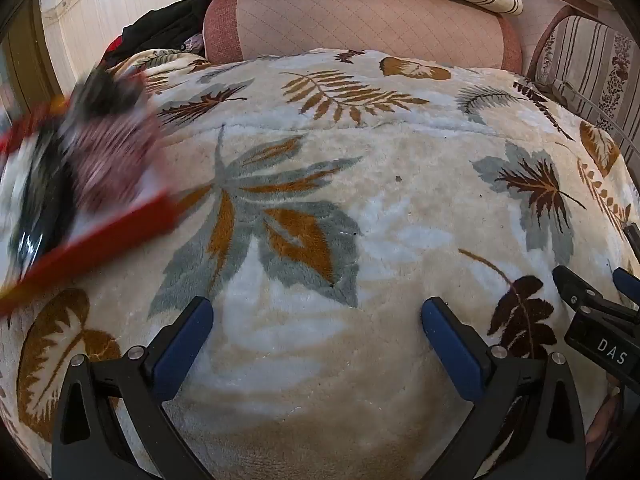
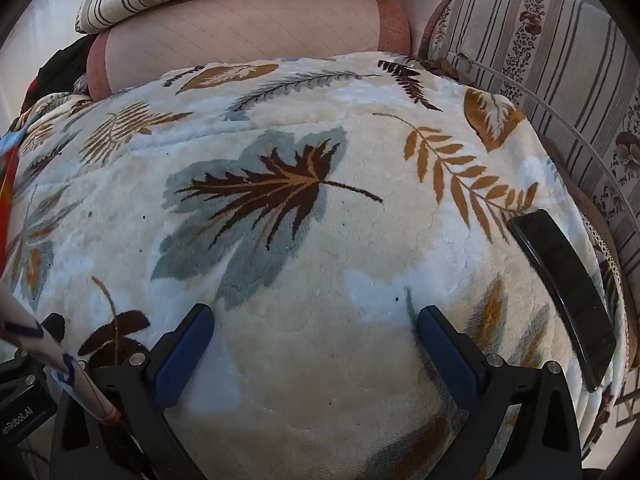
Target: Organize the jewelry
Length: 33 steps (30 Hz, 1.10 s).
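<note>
At the far left, a blurred red-edged tray [image 1: 92,184] with dark and pinkish things, perhaps the jewelry, is coming into view; I cannot tell more. My left gripper [image 1: 318,320] is hanging with jaws wide apart, holding nothing, above the leaf-patterned blanket [image 1: 400,216]. My right gripper [image 2: 316,326] is doing the same. I am judging that nothing is sorted yet. At the right, a black phone [image 2: 568,288] is lying on the blanket.

L gripper [image 1: 318,320] and R gripper [image 2: 314,326]: jaws spread wide, nothing between them, both angled downward, side by side.
</note>
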Each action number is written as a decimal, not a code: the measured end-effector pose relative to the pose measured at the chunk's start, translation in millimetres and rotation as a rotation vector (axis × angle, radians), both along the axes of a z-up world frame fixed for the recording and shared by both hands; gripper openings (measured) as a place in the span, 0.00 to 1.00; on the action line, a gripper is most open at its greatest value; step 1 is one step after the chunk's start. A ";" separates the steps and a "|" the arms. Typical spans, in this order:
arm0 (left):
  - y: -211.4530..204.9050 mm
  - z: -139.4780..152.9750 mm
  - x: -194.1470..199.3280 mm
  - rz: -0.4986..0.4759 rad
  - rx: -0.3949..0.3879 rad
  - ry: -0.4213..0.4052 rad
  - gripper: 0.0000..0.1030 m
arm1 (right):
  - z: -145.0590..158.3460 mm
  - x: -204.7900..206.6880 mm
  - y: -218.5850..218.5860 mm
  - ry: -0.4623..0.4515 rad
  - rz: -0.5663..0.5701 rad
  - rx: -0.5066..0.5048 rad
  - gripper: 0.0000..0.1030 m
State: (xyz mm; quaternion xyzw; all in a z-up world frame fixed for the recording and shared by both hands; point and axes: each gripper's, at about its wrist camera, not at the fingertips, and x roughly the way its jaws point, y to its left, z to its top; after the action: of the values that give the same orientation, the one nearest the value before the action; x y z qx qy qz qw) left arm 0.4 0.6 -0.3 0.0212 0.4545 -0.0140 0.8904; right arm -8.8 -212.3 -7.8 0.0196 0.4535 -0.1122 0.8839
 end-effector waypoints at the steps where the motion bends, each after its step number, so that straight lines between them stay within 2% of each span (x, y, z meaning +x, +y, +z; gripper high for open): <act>1: -0.5 0.1 -0.3 0.000 0.009 -0.006 1.00 | -0.3 0.1 -0.2 0.000 0.000 -0.001 1.00; 33: 2.8 -1.7 2.6 0.001 0.006 -0.005 1.00 | -1.0 1.8 -0.6 -0.007 -0.001 0.012 1.00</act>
State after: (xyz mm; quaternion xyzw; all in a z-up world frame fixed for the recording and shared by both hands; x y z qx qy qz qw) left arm 3.0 3.4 -2.1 0.0236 0.4521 -0.0123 0.8915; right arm -6.9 -212.9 -8.8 0.0255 0.4512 -0.1100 0.8853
